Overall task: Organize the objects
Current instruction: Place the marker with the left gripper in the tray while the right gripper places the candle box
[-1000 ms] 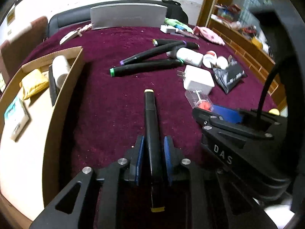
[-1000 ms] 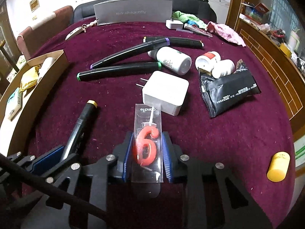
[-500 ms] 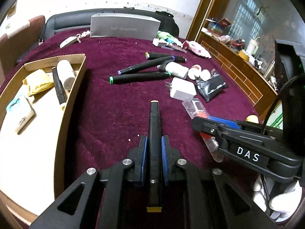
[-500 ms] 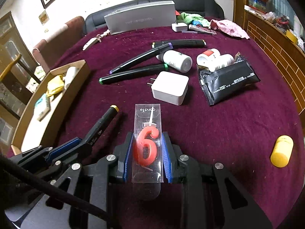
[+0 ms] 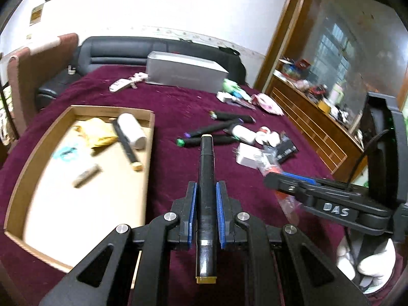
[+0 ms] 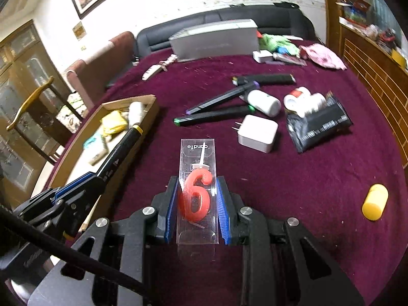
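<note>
My left gripper (image 5: 206,191) is shut on a black marker with yellow ends (image 5: 206,168), held above the maroon tablecloth and pointing away from me. That marker (image 6: 119,150) also shows in the right wrist view, over the edge of the cardboard tray (image 6: 150,99). My right gripper (image 6: 197,188) is shut on a clear candle pack with a red number 6 (image 6: 197,178), lifted off the cloth. The tray (image 5: 150,137) lies left of the left gripper and holds a white bottle (image 5: 132,130), a yellow packet, a black marker and small items.
On the cloth lie three black markers (image 6: 216,113), a white bottle (image 6: 264,102), a white charger (image 6: 257,132), two small jars (image 6: 303,99), a black pouch (image 6: 318,125) and a yellow cylinder (image 6: 374,201). A grey box (image 6: 214,40) stands at the back, a wooden cabinet on the right.
Both grippers rose off the cloth with their loads. The left one closed tight on the marker and swung left toward the tray, which now fills more of its view.
</note>
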### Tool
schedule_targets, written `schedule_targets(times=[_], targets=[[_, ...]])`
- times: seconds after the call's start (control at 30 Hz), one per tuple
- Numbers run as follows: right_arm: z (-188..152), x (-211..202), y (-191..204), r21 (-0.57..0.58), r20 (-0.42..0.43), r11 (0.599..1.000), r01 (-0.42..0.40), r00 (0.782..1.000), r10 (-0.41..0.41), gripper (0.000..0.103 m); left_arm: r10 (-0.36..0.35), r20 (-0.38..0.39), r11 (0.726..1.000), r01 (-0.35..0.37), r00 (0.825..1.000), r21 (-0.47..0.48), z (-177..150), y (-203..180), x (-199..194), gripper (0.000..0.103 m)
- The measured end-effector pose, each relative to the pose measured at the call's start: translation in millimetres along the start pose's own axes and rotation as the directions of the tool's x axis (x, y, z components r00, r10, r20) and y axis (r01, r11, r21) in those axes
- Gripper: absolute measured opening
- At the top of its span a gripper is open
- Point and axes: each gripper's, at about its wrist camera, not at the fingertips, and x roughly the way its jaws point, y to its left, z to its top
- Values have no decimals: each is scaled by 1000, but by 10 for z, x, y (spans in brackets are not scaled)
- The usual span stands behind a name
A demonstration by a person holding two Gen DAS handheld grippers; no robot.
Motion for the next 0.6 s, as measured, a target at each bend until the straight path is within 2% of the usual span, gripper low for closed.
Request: schedule_targets(times=[0.3, 0.6], targets=[[252, 122, 544, -62, -26, 992, -108, 994, 107, 26, 131, 46, 985, -125, 990, -117, 42, 792, -190, 12], [395, 601, 1214, -123, -123, 973, -196, 976, 181, 26, 235, -22, 956, -235, 972, -173, 41, 1521, -25, 12]])
